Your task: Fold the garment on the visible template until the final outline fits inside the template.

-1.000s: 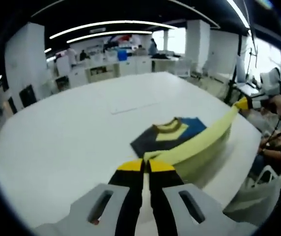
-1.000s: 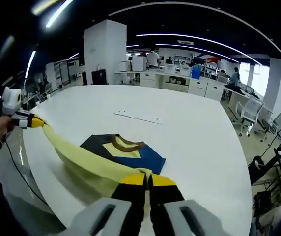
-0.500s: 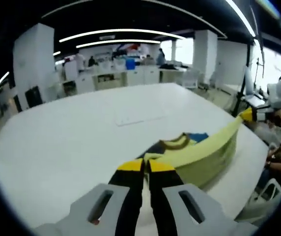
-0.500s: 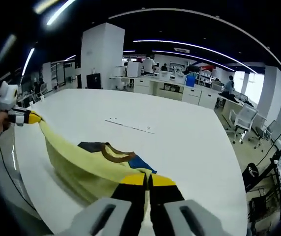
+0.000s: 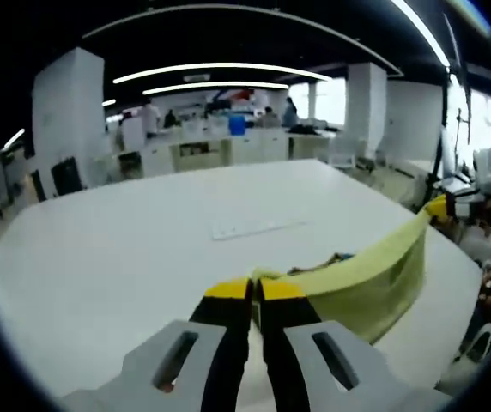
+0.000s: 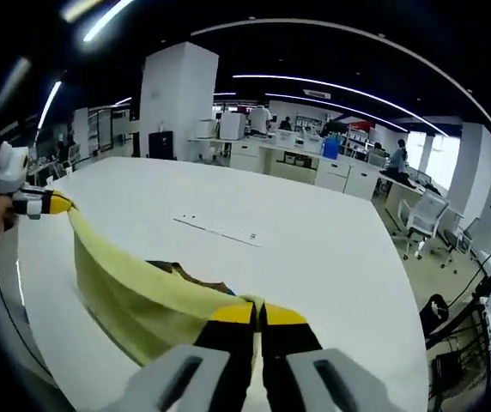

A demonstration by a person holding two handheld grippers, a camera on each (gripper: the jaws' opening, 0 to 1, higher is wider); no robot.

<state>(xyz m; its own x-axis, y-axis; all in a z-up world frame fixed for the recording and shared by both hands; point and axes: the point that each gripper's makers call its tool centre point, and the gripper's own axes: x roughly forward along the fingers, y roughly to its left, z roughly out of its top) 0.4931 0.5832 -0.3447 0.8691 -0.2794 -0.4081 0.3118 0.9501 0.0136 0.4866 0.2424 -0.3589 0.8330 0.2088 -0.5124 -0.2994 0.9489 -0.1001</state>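
Yellow garment (image 5: 361, 279) hem hung stretched above white table (image 5: 117, 257), lower centre; left gripper (image 5: 256, 290) and right gripper (image 6: 257, 312) each clamped tight on one corner.

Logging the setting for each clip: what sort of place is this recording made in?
Probably an open-plan lab or office workspace. A large white table carries the yellow garment, white counters with equipment line the back, and long ceiling light strips run overhead.
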